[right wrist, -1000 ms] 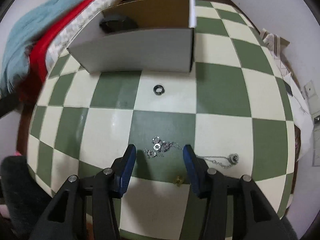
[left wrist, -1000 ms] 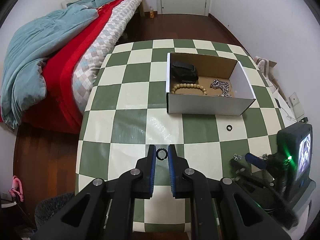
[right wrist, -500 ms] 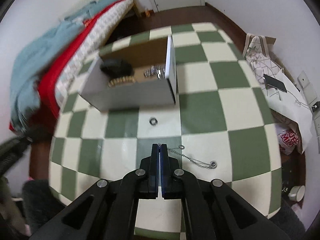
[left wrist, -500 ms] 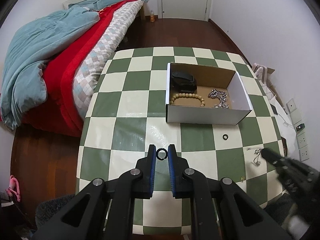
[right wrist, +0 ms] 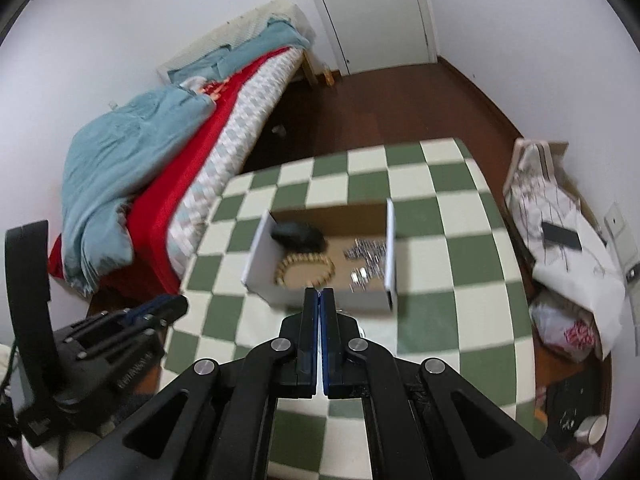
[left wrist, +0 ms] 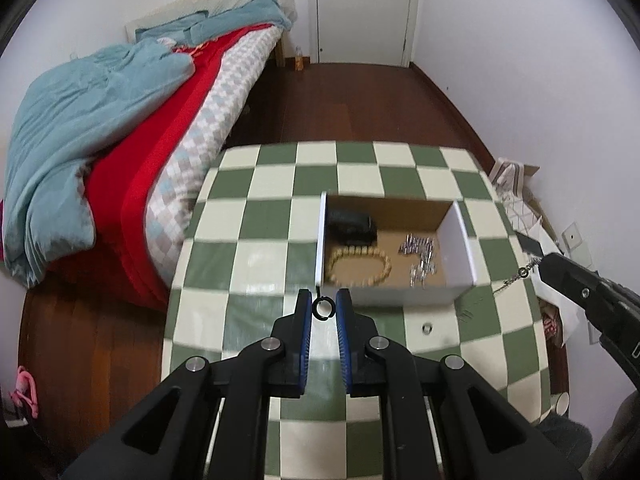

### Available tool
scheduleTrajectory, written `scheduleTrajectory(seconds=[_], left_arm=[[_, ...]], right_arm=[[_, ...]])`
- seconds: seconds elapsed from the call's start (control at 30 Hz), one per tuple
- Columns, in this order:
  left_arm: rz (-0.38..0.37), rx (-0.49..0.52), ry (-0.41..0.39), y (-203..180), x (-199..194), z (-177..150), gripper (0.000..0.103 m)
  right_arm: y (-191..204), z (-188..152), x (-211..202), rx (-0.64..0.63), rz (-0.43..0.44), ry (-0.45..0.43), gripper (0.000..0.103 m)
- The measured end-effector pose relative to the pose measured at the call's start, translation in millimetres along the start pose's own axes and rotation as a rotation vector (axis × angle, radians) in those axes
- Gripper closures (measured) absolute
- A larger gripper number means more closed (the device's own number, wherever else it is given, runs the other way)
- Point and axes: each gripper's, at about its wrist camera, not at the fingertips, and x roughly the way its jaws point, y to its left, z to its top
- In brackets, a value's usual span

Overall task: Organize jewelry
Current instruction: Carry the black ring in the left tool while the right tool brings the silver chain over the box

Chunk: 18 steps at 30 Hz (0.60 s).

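Jewelry box (left wrist: pixel 394 295), open-topped white cardboard w/ brown inside, sits on a green-and-cream checkered table (left wrist: pixel 248 248), just ahead of both tongs. Inside the box: a black object (left wrist: pixel 352 224) at far left, a wooden bead bracelet (left wrist: pixel 360 266) in front of it, a pile of silver chain (left wrist: pixel 420 258) to the right.

Left gripper (left wrist: pixel 323 309) is clenched on a small black ring (left wrist: pixel 323 309), which stands upright between its blue pads, held above the table, just short of the box's near wall. That near wall stands between the ring and the box's inside.

Right gripper (right wrist: pixel 320 294) is pressed fully closed. In the left wrist view a thin silver chain (left wrist: pixel 516 278) hangs from its tips, right of the box. In its own view the chain is barely seen at the tips.

On the table, right of the left gripper & in front of the box, lies a second small ring (left wrist: pixel 427 327), well apart from both tongs.

Beyond the table's left edge: a bed (left wrist: pixel 120 128) w/ blue and red covers. At right, white bags (right wrist: pixel 568 240) on the floor by the wall. Closed door (left wrist: pixel 362 8) at the far end.
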Motion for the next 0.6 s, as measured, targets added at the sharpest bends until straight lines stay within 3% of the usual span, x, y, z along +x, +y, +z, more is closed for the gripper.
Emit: scheduleTrajectory(seconds=[0.33,0.6], left_arm=[[-0.008,0.033,-0.041,-13.2,13.7,57.1,0.094],[-0.003,0.039,-0.009,-19.3,54.0,85.9,0.094]], right_arm=[[6.6,68.6,13.3,0.001,0.019,-0.047,0.102],[-7.2,96.8,65.8,0.026,0.028,0.019,0.102]])
